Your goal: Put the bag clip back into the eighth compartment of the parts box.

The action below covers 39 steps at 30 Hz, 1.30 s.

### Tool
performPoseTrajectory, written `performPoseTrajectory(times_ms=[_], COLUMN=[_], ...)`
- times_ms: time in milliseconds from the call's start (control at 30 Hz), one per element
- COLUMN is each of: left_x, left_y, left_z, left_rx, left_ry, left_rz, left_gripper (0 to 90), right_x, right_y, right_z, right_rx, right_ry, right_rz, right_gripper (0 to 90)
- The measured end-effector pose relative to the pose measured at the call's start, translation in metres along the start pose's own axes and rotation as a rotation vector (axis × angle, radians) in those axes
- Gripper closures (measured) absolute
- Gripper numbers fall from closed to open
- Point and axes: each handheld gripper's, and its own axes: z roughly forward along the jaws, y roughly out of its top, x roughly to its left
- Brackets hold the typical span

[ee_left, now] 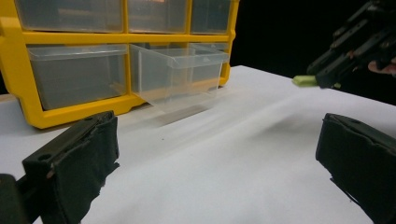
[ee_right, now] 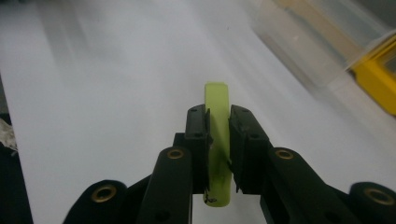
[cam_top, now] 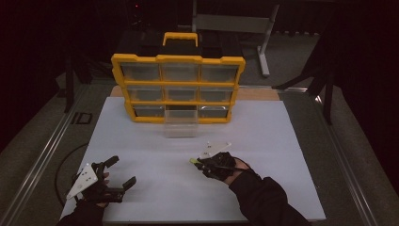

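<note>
A yellow organizer (cam_top: 178,87) with clear drawers stands at the far middle of the white table (cam_top: 188,183). Its bottom middle drawer (cam_top: 180,123) is pulled out toward me; it also appears in the left gripper view as the clear drawer (ee_left: 180,72). My right gripper (cam_top: 195,162) is shut on a small light-green piece (ee_right: 217,140), which sticks out past the jaws, a little in front of the drawer. The green piece (ee_left: 304,80) also shows in the left gripper view. My left gripper (cam_top: 123,173) rests open at the near left, nothing between its pads (ee_left: 74,163).
A black cable (cam_top: 66,162) curls off the table's left edge. Metal rails run along both sides of the table. A grey stand (cam_top: 263,42) is on the floor behind the organizer.
</note>
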Motion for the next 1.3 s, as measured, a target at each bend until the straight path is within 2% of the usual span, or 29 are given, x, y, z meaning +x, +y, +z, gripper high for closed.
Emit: performPoseTrajectory(times_ms=[700,867,1067,1300], left_x=[0.0,0.0,0.0,0.0], left_y=[0.0,0.0,0.0,-0.001], left_z=[0.0,0.0,0.0,0.001], left_rx=[0.003,0.004,0.003,0.005], left_ry=[0.0,-0.001,-0.002,-0.003], left_rz=[0.003,0.005,0.005,0.004], left_gripper=[0.0,0.0,0.0,0.0], right_x=[-0.025,-0.032,-0.039,-0.051], right_y=[0.039,0.052,0.064,0.077], right_z=[-0.029,-0.031,-0.032,-0.031], right_rx=[-0.064,-0.083,-0.082,-0.081], right_ry=[-0.015,-0.023,-0.038,-0.052], right_rz=[-0.01,-0.012,-0.03,-0.027], right_gripper=[78.3,78.3,78.3,78.2])
